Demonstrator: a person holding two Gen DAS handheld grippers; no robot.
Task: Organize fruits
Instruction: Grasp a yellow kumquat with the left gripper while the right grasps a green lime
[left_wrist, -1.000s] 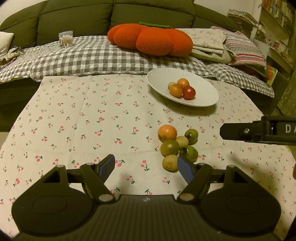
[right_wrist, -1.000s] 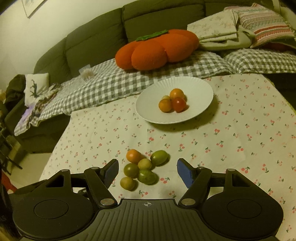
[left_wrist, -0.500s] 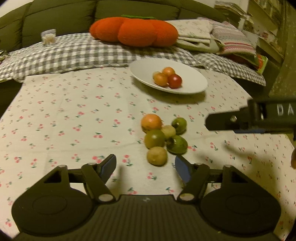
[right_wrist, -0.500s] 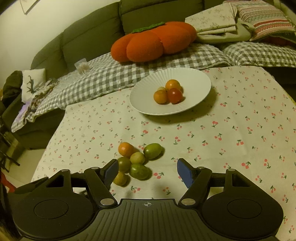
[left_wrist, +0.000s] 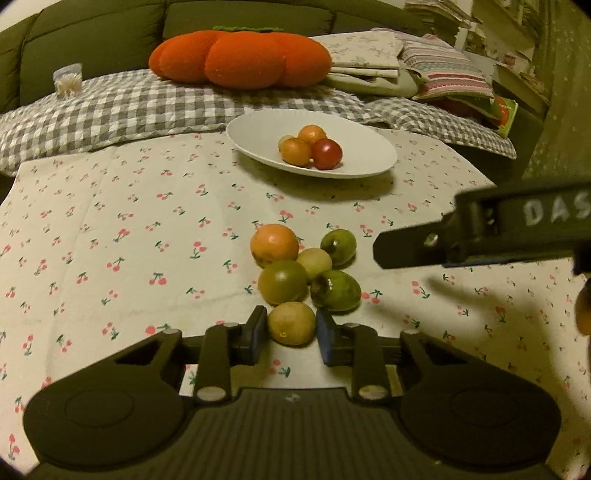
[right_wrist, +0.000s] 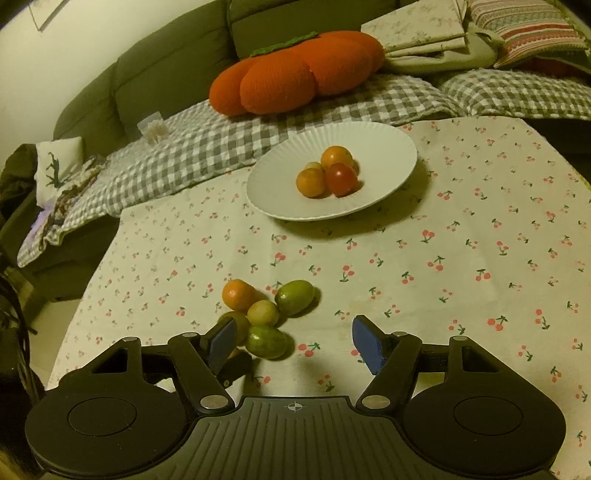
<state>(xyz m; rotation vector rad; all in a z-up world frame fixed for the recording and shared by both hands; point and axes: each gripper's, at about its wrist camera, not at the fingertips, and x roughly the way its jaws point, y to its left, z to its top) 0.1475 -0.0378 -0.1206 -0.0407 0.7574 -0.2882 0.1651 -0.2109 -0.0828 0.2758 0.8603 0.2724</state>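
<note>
The left gripper (left_wrist: 291, 330) has closed around the small round yellow fruit (left_wrist: 291, 323), nearest of the pile. The right gripper (right_wrist: 295, 341) hangs wide open, empty. The white ribbed plate (left_wrist: 365, 147) lies at twelve o'clock.

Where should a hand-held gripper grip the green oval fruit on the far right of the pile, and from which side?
Take the green oval fruit across its short axis, at mid-length. It lies tilted, long axis running toward the plate. The pale round fruit touches its near-left end, so come from the open tablecloth on its right. The right hand-held gripper is open on that side.
</note>
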